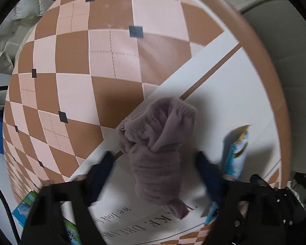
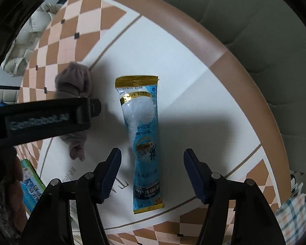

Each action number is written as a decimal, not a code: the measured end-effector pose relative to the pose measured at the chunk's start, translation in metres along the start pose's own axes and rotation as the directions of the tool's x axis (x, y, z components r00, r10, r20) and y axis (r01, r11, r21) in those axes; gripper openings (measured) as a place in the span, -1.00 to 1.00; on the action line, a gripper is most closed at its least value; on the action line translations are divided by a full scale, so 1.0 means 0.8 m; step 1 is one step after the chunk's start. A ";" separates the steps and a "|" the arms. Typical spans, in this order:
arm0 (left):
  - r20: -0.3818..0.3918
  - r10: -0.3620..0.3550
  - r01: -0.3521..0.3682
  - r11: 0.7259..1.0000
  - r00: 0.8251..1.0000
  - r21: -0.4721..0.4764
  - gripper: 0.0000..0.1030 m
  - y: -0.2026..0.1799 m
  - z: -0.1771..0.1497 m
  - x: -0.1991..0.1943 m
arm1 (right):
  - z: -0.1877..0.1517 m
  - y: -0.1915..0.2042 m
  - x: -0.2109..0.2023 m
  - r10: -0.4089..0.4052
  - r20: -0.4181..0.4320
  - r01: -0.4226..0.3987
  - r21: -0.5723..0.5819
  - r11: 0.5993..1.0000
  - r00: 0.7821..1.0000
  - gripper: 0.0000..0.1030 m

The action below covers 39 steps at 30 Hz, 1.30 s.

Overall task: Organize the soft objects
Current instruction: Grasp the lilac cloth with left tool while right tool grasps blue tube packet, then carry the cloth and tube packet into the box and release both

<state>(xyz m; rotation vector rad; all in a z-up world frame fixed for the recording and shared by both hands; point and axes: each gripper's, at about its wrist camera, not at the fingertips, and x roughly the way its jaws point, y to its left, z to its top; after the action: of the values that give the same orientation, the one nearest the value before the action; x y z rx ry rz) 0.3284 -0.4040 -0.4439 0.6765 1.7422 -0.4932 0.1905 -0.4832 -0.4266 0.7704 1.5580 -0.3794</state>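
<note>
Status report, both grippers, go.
Left gripper open, fingers astride mauve plush cloth. Right gripper open over blue sachet. Both lie flat on the mat, apart. Nothing between.

1 mauve plush cloth point(image 1: 159, 153), 1 blue-and-gold sachet point(image 2: 142, 140), 1 green-and-blue carton point(image 2: 31, 192), 2 tools

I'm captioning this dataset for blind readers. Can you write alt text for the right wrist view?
A long blue and gold plastic pouch lies flat on a white and checkered mat, between the fingers of the open right gripper. To its left, the left gripper reaches over a mauve fuzzy sock.
</note>
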 end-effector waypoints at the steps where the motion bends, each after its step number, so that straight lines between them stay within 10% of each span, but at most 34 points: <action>1: -0.004 0.000 0.000 1.000 1.000 -0.001 0.18 0.000 -0.001 0.002 | 0.001 0.001 0.004 -0.001 -0.007 0.001 0.000 1.000 1.000 0.21; 6: 0.015 -0.007 0.008 1.000 1.000 -0.030 -0.29 0.007 -0.014 -0.001 | -0.001 0.009 0.019 -0.020 -0.039 0.019 -0.014 1.000 0.999 -0.15; 13: 0.037 -0.045 0.049 0.993 0.998 -0.107 -0.32 0.036 -0.052 -0.003 | -0.024 0.035 0.017 -0.075 -0.017 0.073 -0.080 0.994 0.997 -0.71; 28: 0.313 -0.212 0.303 0.910 0.926 -0.282 -0.32 0.154 -0.279 -0.103 | -0.148 0.153 -0.085 0.092 0.018 -0.083 -0.284 0.955 0.996 -0.72; 39: 0.426 -0.019 0.263 0.811 0.905 -0.523 -0.32 0.387 -0.483 -0.149 | -0.283 0.379 -0.142 0.210 -0.018 -0.183 -0.569 0.802 0.978 -0.72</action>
<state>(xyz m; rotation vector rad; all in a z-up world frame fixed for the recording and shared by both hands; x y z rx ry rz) 0.2780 0.0510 -0.2212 -0.0022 1.4367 -0.1666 0.2213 -0.1467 -0.2222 0.4373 1.4213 0.2259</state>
